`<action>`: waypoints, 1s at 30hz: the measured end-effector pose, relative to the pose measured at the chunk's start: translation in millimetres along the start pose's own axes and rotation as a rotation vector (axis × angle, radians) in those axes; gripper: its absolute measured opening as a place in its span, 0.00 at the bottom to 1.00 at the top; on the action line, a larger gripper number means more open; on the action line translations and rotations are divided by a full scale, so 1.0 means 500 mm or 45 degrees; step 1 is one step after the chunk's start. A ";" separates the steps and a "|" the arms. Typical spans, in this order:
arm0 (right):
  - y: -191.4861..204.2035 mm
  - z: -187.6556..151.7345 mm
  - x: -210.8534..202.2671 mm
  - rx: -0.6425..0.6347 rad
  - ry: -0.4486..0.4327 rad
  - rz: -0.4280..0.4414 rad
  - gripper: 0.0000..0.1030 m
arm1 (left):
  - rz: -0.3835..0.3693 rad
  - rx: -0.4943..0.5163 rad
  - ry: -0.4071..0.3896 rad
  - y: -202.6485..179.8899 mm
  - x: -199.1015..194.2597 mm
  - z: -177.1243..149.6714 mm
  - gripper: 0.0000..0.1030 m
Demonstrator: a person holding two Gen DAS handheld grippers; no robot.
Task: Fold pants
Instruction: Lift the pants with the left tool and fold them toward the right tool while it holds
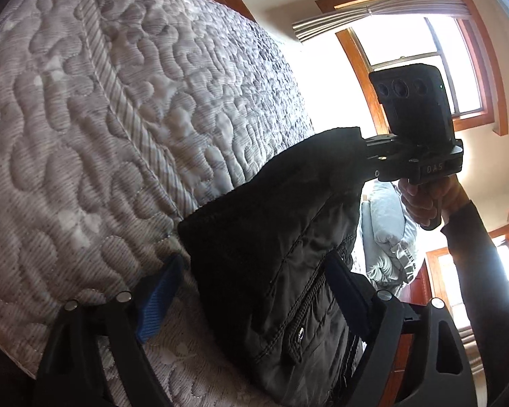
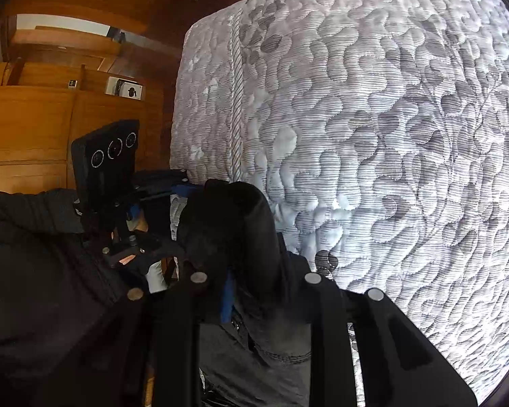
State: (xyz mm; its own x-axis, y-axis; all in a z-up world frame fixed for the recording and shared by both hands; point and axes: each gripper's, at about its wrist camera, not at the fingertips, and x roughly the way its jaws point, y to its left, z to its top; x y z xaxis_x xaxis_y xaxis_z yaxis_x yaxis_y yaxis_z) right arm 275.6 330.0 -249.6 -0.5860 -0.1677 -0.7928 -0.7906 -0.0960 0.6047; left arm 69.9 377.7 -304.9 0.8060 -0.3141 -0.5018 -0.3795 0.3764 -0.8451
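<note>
Black pants point(image 1: 271, 220) with a snap pocket hang in a bunched fold over the quilted grey mattress point(image 1: 85, 118). My left gripper point(image 1: 254, 285) is open. Its blue left pad point(image 1: 159, 295) stands clear of the cloth, and the pants fill the right side of the gap. A hand holds my right gripper point(image 1: 361, 146) at the upper right, clamped on the pants' top corner. In the right wrist view my right gripper point(image 2: 258, 281) is shut on a thick wad of the pants point(image 2: 234, 217). The left gripper point(image 2: 178, 186) reaches that wad from the left.
The mattress point(image 2: 390, 135) fills most of both views. A wood-framed window point(image 1: 424, 51) and light blue bedding point(image 1: 390, 230) lie beyond it. Wooden furniture point(image 2: 34, 118) stands to the left. A person's dark sleeve point(image 1: 485, 271) is at the right.
</note>
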 end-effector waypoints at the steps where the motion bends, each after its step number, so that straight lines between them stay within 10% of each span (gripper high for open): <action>1: 0.003 -0.002 -0.003 -0.002 -0.001 -0.008 0.20 | 0.007 0.008 0.009 -0.004 0.003 0.003 0.63; 10: 0.056 -0.043 -0.069 -0.013 -0.044 -0.138 0.19 | -0.038 0.121 -0.044 -0.098 -0.031 0.035 0.32; 30: 0.343 -0.426 -0.295 0.067 -0.217 -0.654 0.17 | -0.173 0.736 0.023 -0.523 -0.128 -0.157 0.26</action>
State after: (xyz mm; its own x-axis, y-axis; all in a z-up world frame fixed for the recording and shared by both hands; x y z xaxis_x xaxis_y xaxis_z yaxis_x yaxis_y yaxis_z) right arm 264.3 129.5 -12.7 -0.1388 0.0501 -0.9891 -0.9881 -0.0739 0.1349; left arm 81.7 230.9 -66.4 0.8203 -0.4056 -0.4032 0.0399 0.7438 -0.6672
